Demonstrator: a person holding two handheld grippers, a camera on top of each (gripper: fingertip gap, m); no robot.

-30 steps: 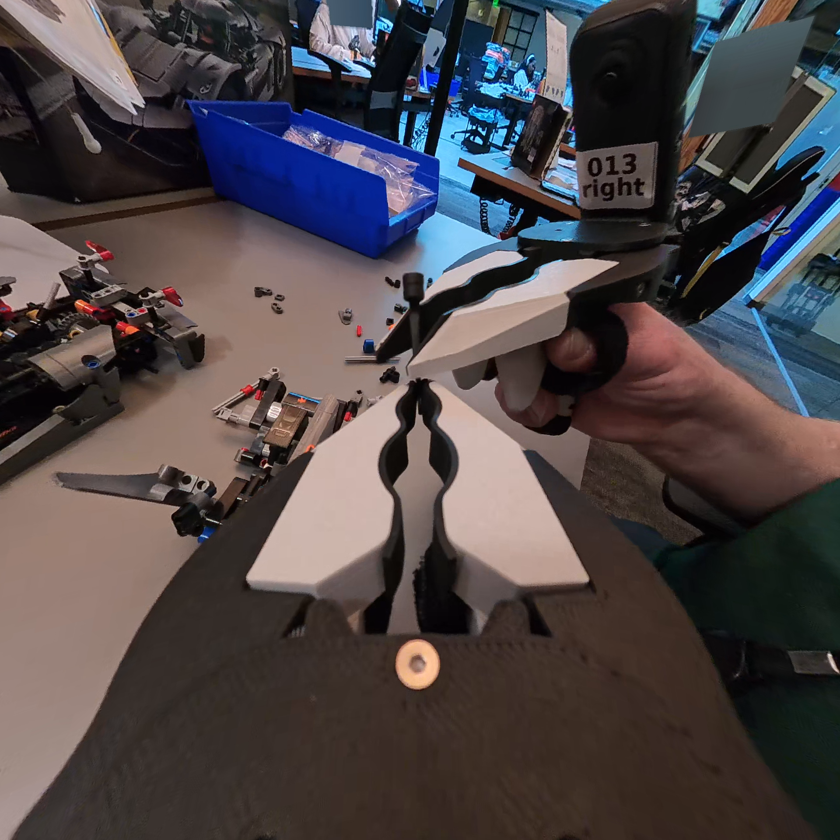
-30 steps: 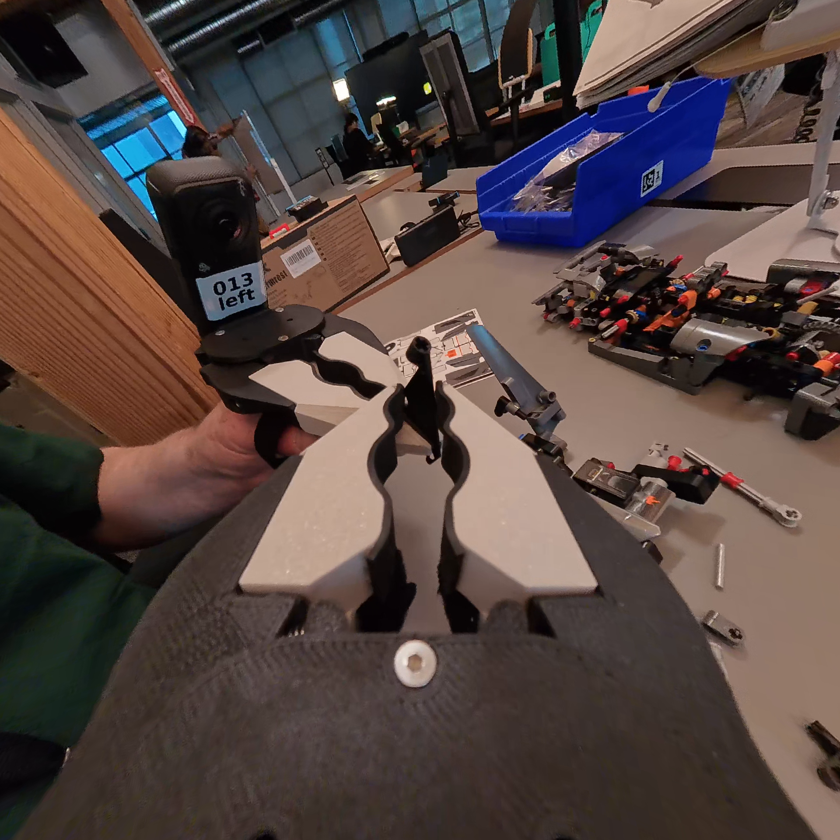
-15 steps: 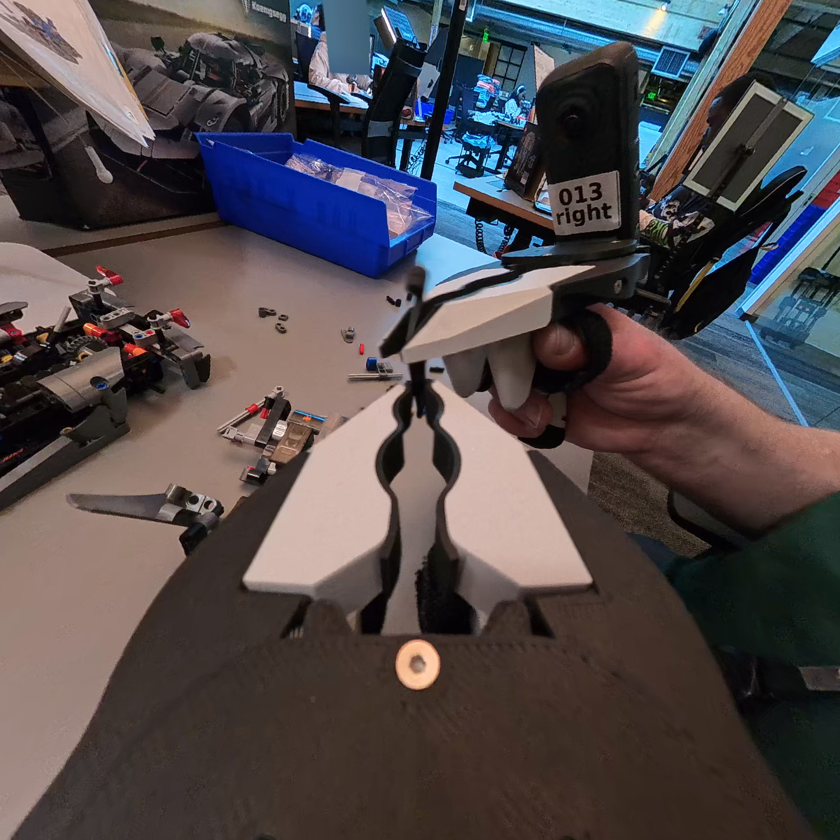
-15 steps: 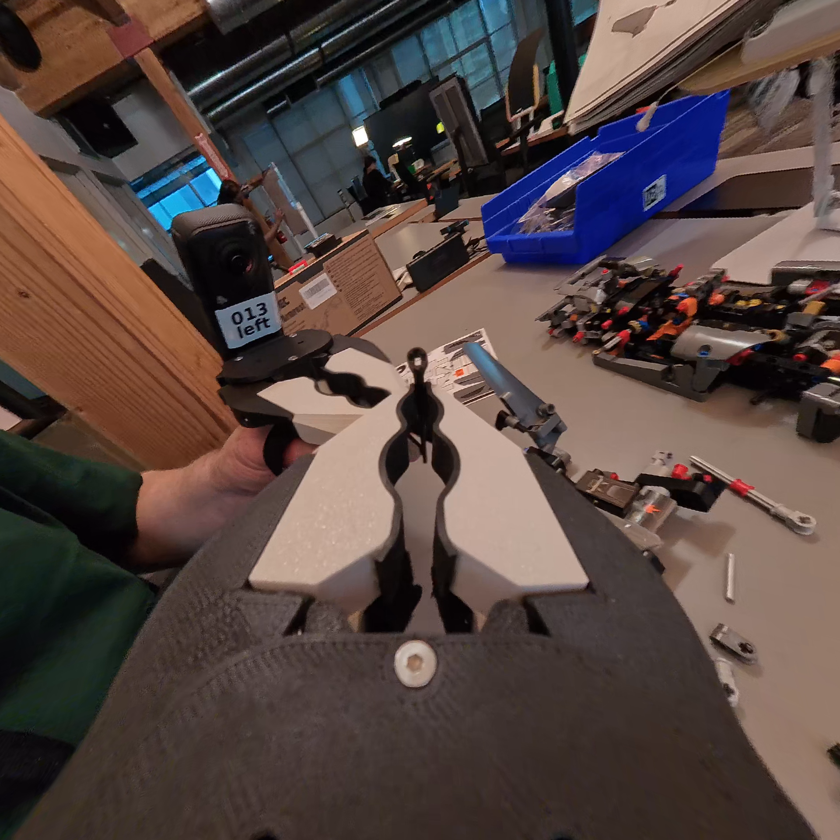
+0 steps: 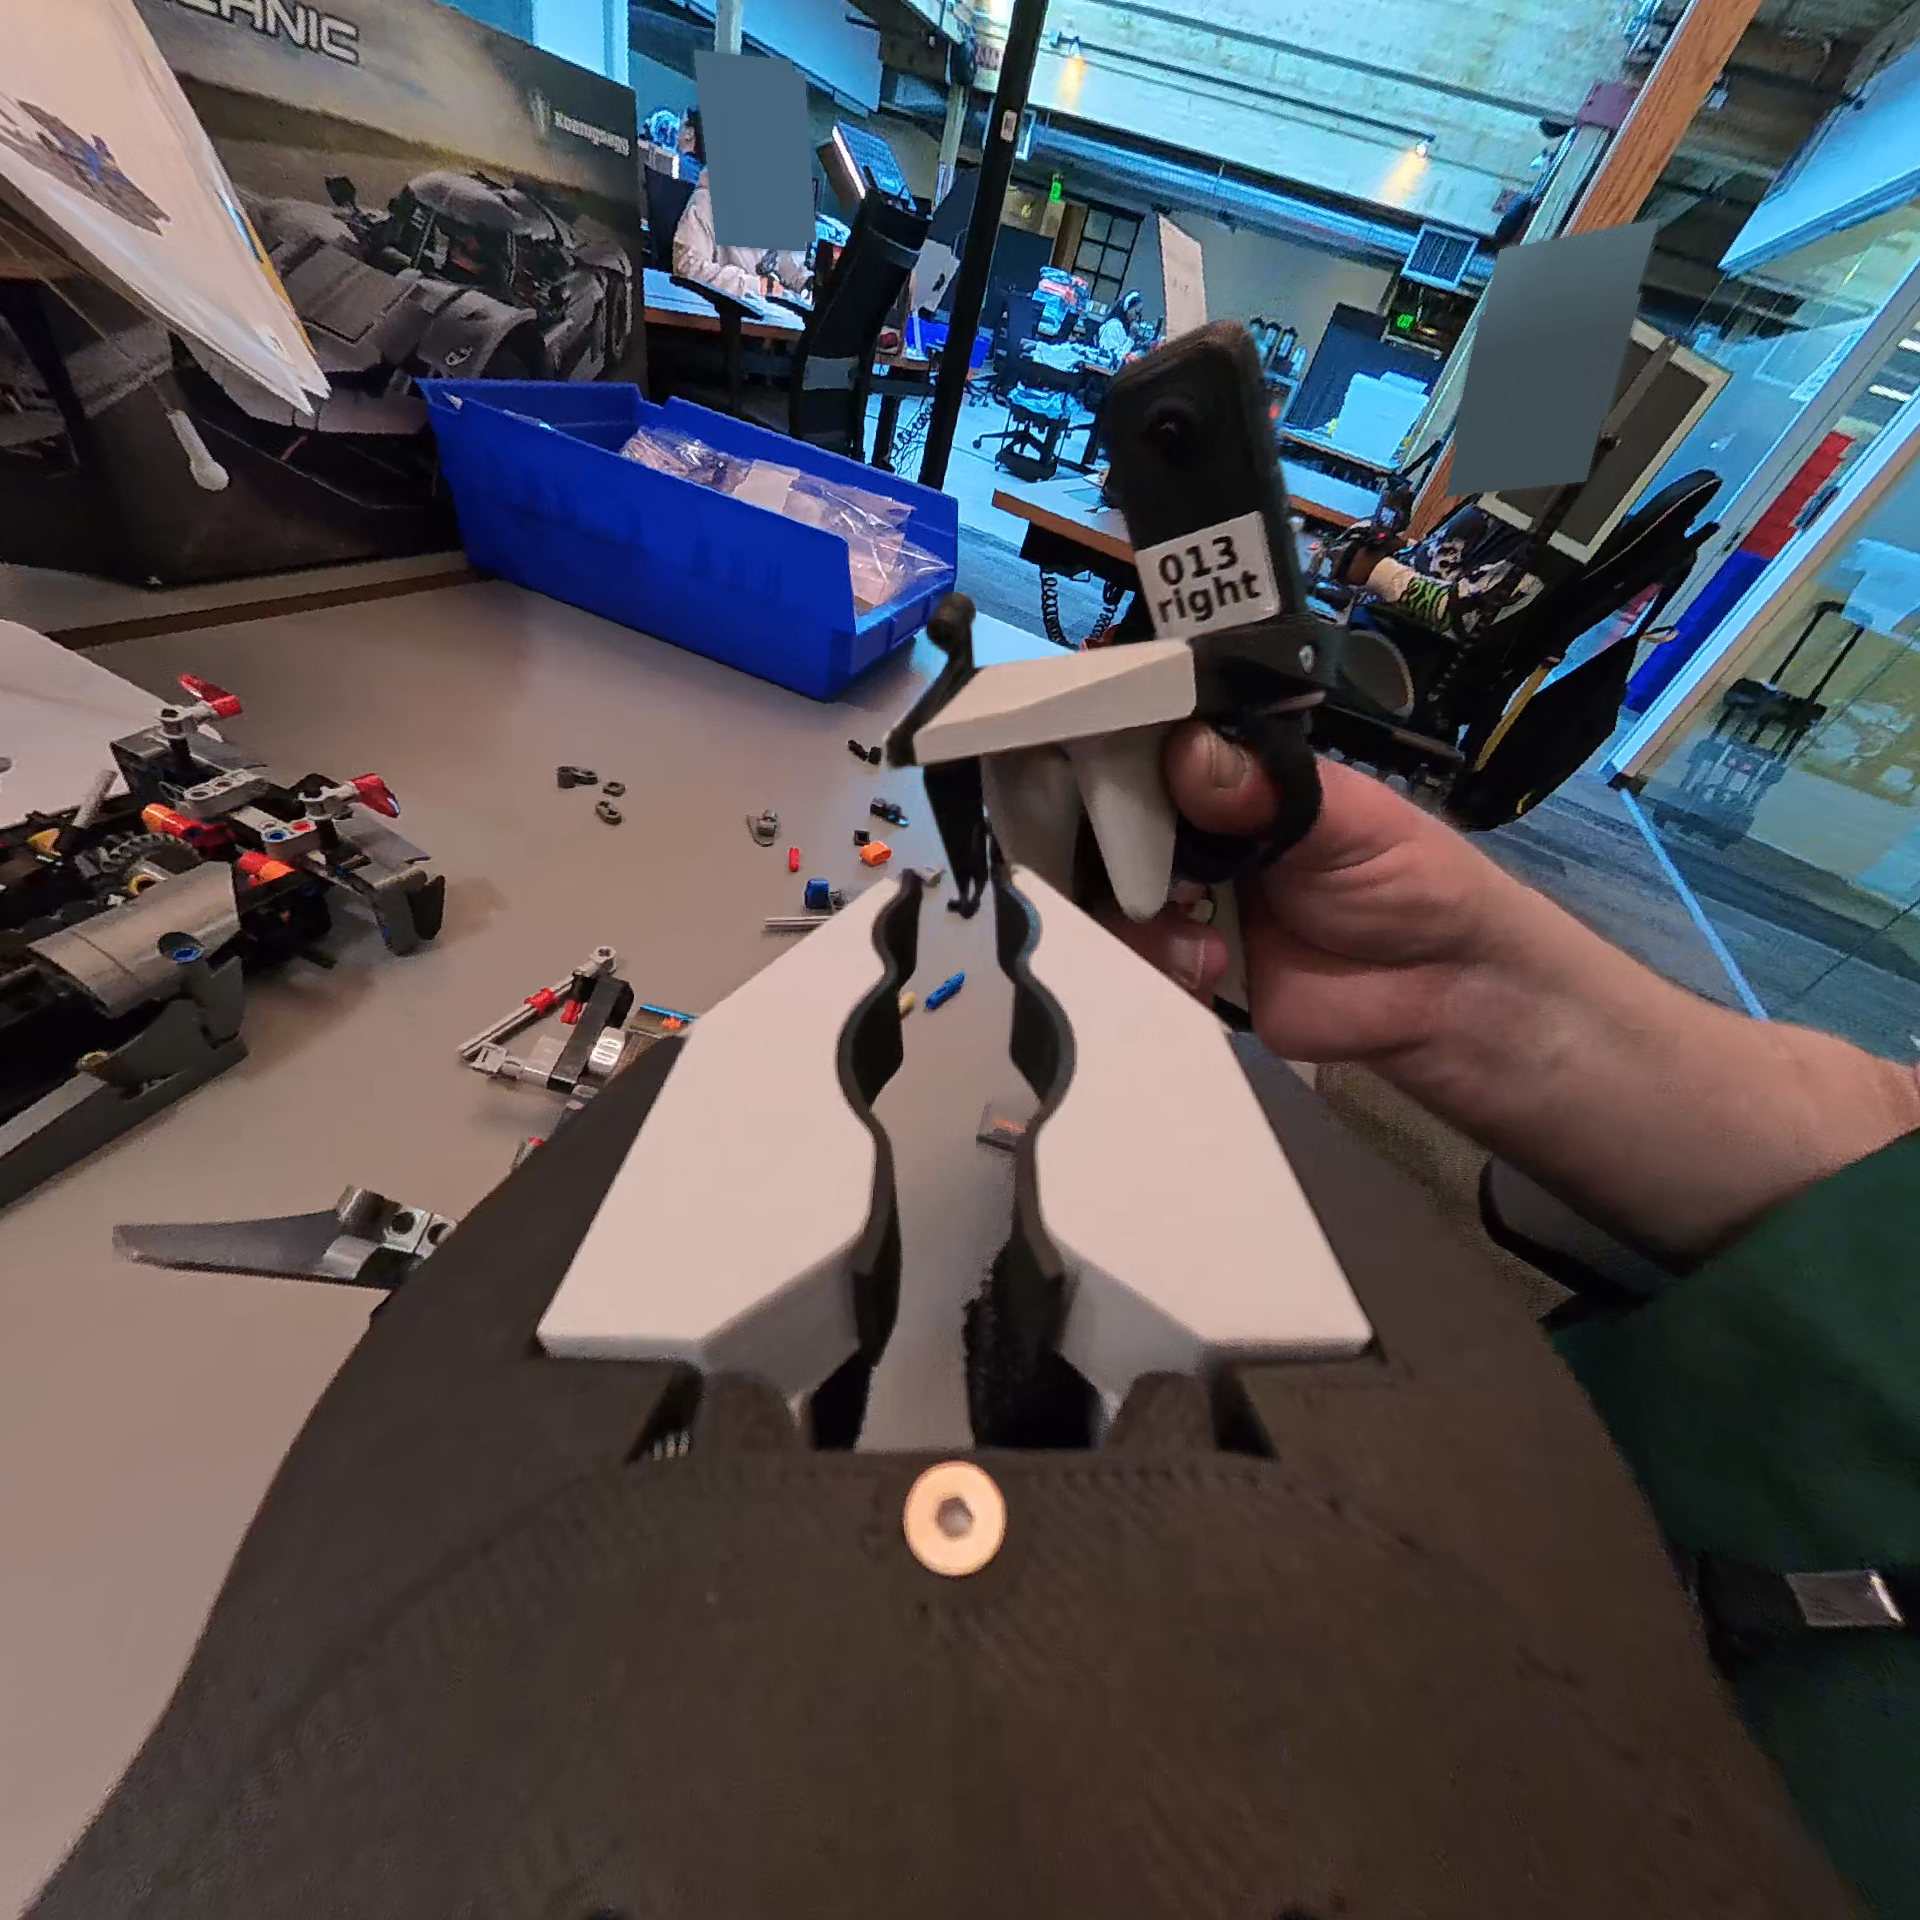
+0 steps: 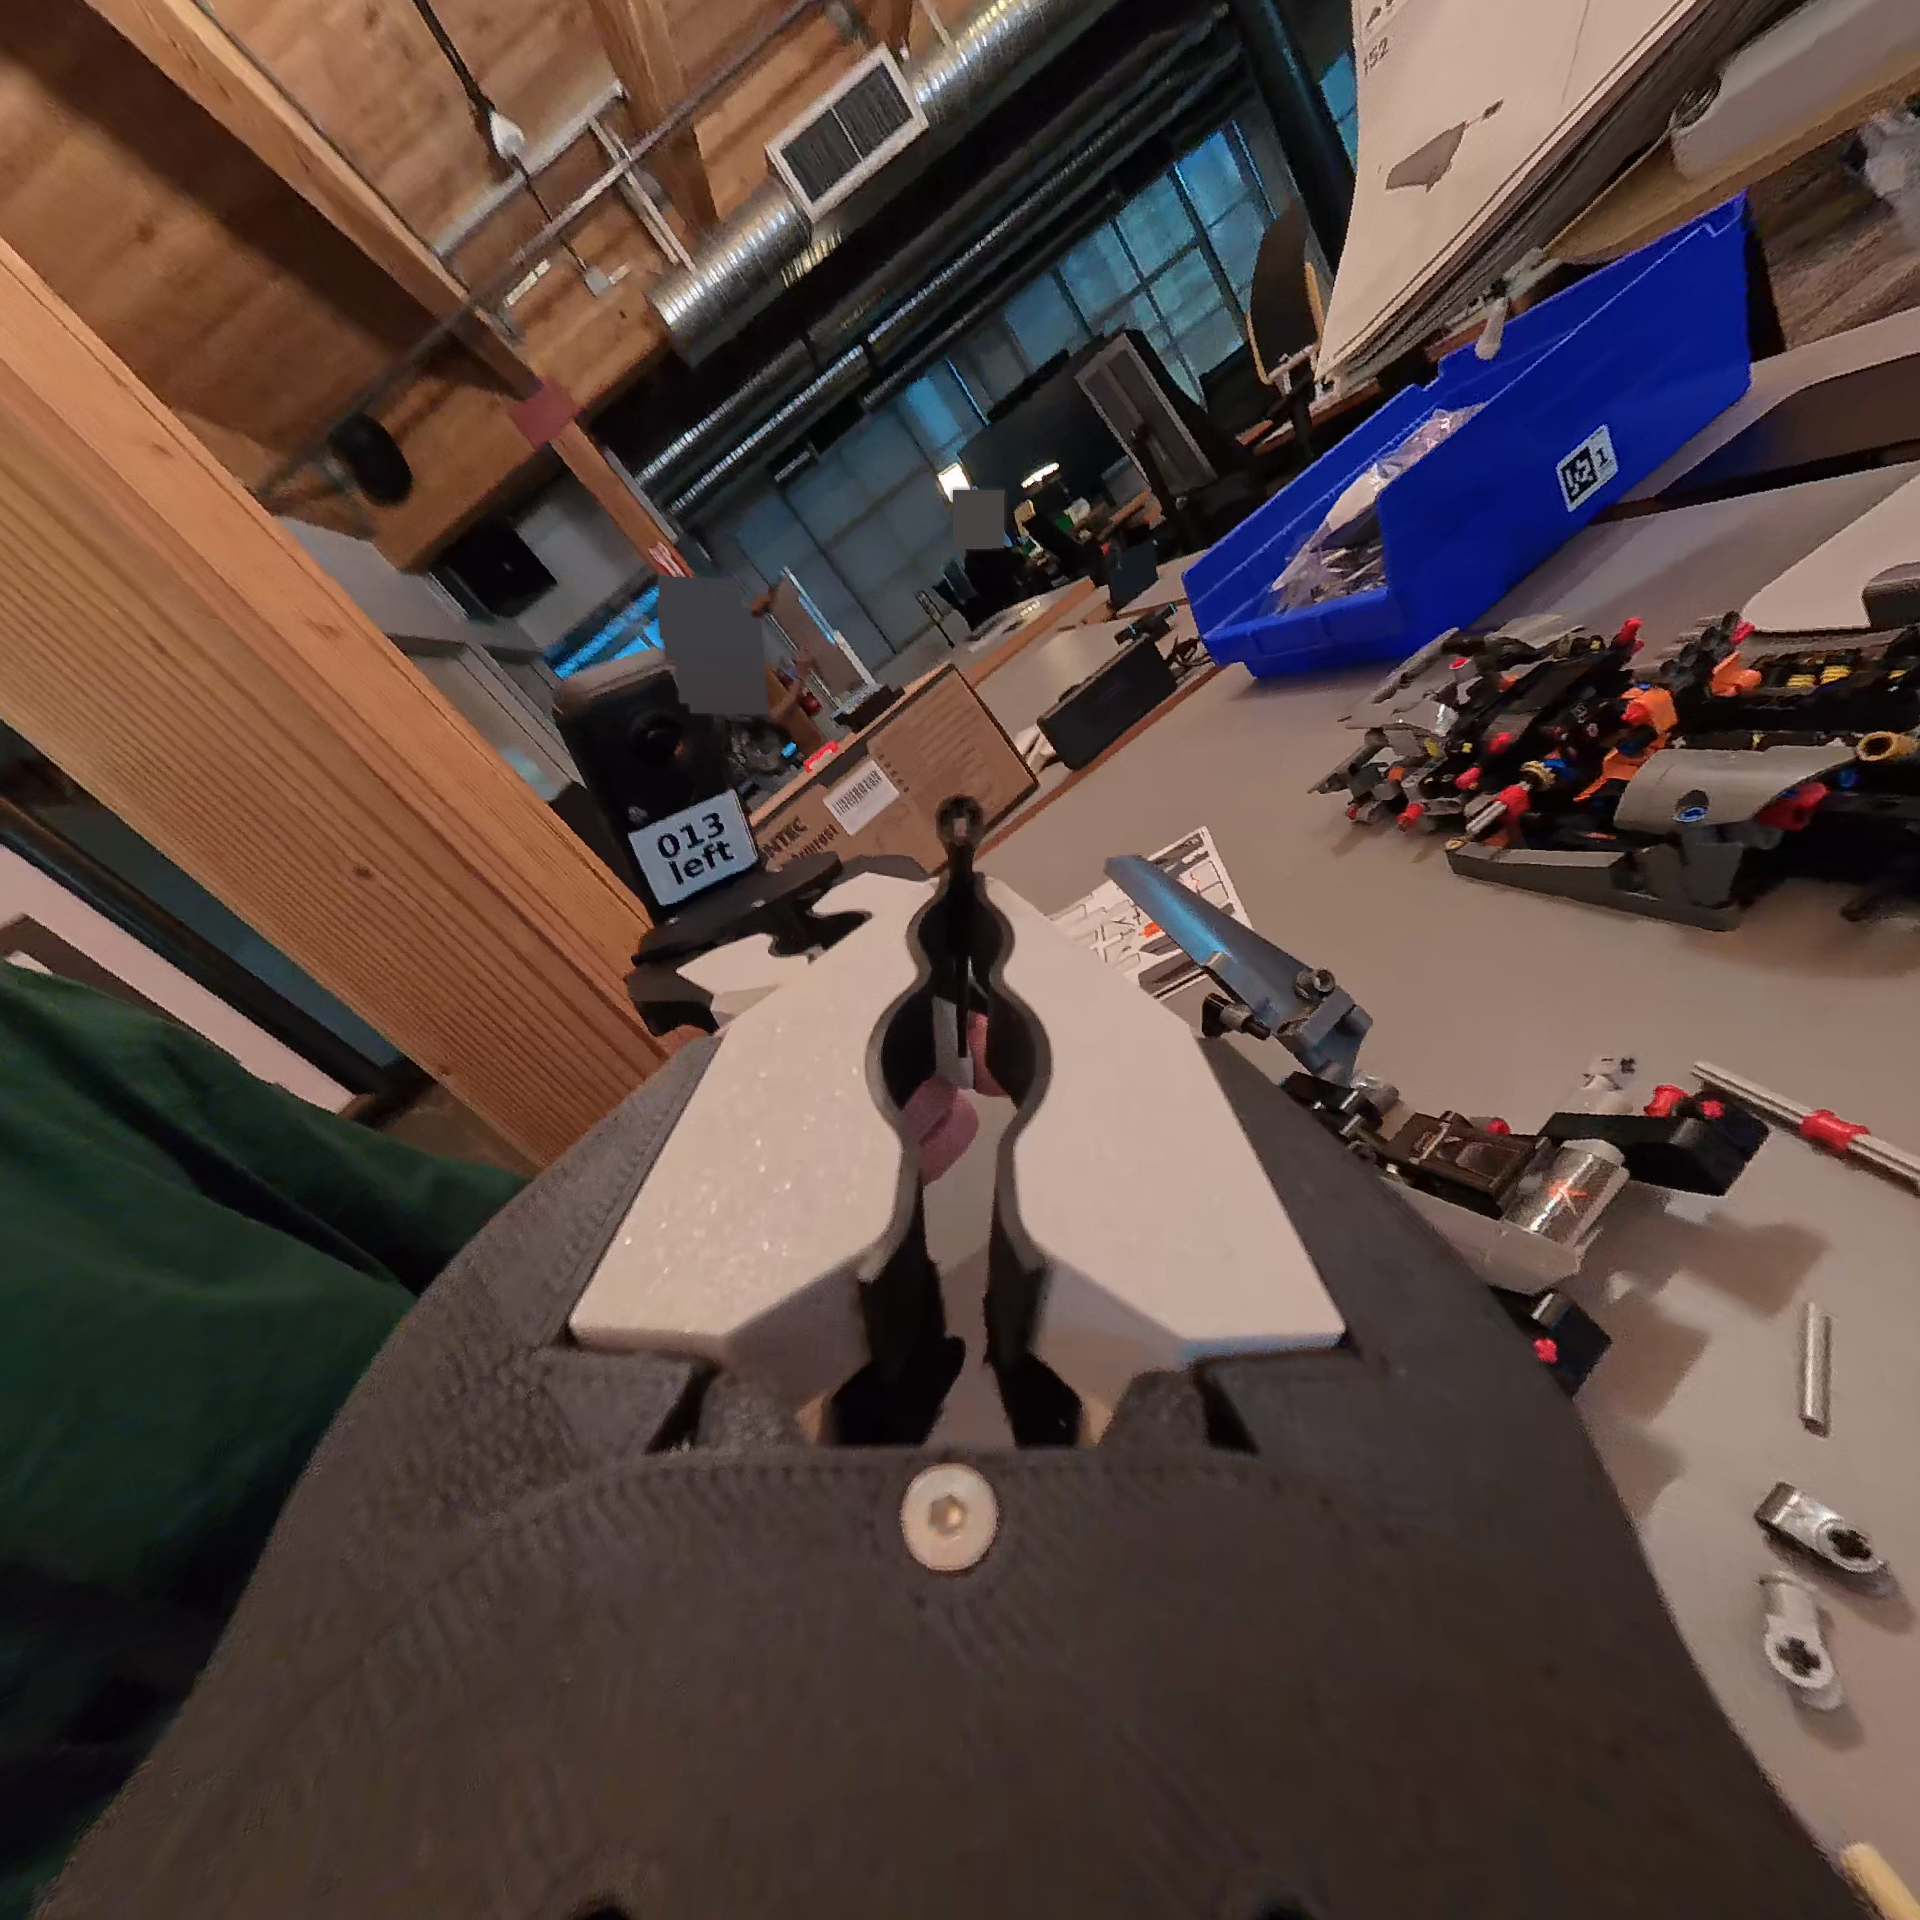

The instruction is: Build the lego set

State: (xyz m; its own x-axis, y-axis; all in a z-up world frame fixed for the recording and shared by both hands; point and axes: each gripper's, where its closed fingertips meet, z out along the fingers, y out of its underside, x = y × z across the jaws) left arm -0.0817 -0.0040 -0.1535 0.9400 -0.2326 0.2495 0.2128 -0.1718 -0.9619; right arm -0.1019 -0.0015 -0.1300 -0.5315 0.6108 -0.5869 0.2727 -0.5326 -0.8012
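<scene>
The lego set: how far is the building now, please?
Partly done. A large dark chassis stands assembled on the table, with smaller sub-assemblies beside it. In hand: the right claw is shut on a thin black piece, held in the air; the left claw is open just beneath it. Left: many loose parts and unopened bags in the blue bin.

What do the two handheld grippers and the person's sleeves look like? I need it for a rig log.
Each gripper has a rough black printed body, two pale grey wedge fingers with wavy black inner pads, and a silver screw. The right gripper carries a black camera block with a white sticker, as does the left gripper. Sleeves are dark green.
</scene>
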